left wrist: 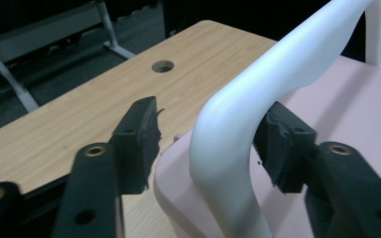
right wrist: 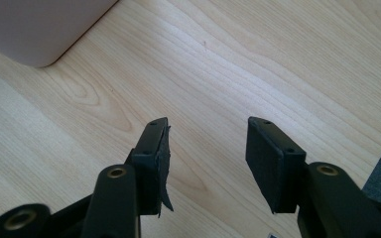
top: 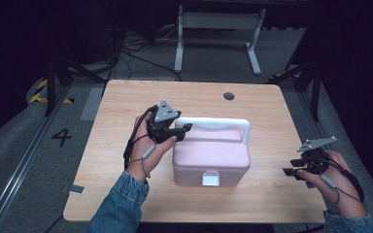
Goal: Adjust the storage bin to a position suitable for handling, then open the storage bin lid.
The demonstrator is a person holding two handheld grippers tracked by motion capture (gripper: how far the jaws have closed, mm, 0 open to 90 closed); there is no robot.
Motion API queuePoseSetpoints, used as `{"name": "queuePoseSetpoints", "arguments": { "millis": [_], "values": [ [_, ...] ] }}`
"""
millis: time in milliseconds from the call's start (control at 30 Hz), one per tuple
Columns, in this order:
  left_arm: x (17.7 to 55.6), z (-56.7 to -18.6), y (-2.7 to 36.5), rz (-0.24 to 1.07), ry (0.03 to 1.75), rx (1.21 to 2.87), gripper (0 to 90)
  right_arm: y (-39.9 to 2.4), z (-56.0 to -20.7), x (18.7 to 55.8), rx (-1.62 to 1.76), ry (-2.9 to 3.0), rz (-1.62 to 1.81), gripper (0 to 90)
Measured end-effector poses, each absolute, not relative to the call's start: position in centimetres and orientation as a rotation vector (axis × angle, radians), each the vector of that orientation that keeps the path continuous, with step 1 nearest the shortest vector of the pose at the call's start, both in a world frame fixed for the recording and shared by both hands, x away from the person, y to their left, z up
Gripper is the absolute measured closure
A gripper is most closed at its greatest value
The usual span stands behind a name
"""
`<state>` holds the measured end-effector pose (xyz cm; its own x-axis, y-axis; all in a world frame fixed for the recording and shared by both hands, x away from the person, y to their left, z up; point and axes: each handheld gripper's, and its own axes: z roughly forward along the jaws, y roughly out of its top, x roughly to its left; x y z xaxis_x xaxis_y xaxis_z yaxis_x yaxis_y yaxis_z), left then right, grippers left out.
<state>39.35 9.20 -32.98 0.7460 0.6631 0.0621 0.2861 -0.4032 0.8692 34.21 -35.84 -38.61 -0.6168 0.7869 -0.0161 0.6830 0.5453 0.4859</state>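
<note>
My left gripper (top: 183, 130) straddles the white plastic handle (left wrist: 258, 99) of the pink lidded box (top: 211, 158), jaws apart, not yet clamped. My right gripper (top: 296, 167) hangs open over the wooden table (top: 272, 116) near its right edge; lifting remains, I judge.

Overall light: bright on the table (top: 126, 107) from above; surrounding floor and background were dim to near black.
Shadows: soft and short; a faint one lay under the pink box (top: 211, 158) along its front edge.
Glare: the white handle (left wrist: 258, 99) was nearly blown out in the left gripper view; a pale sheen lay across the wood grain in the right gripper view.
Focus: high view was soft and low in detail; the jaw bases at the bottom of both gripper views were blurred.
</note>
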Motion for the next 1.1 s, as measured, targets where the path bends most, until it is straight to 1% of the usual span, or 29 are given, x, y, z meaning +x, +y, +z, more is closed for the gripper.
{"name": "queuePoseSetpoints", "arguments": {
  "millis": [67,133,333,700,967,1100],
  "values": [
    [39.2,-32.8,9.0,0.516,0.702,2.013,54.6,-35.9,-38.6,34.2,1.233,2.548,0.651,52.8],
    [39.1,-32.7,8.8,0.51,0.686,2.023,59.5,-35.9,-38.5,34.2,1.231,2.547,0.652,52.9],
    [39.0,-32.2,8.7,0.521,0.67,2.052,60.3,-36.0,-38.5,34.1,1.227,2.546,0.66,52.9],
    [39.5,-31.3,9.0,0.488,0.656,2.055,61.7,-36.1,-38.3,33.9,1.219,2.53,0.674,53.8],
    [40.3,-30.3,9.1,0.452,0.672,2.046,62.7,-36.1,-37.4,33.6,1.175,2.492,0.79,58.7],
    [40.8,-29.9,9.1,0.437,0.676,2.049,62.8,-36.1,-36.6,33.5,1.152,2.459,0.863,62.7]
  ]
}}
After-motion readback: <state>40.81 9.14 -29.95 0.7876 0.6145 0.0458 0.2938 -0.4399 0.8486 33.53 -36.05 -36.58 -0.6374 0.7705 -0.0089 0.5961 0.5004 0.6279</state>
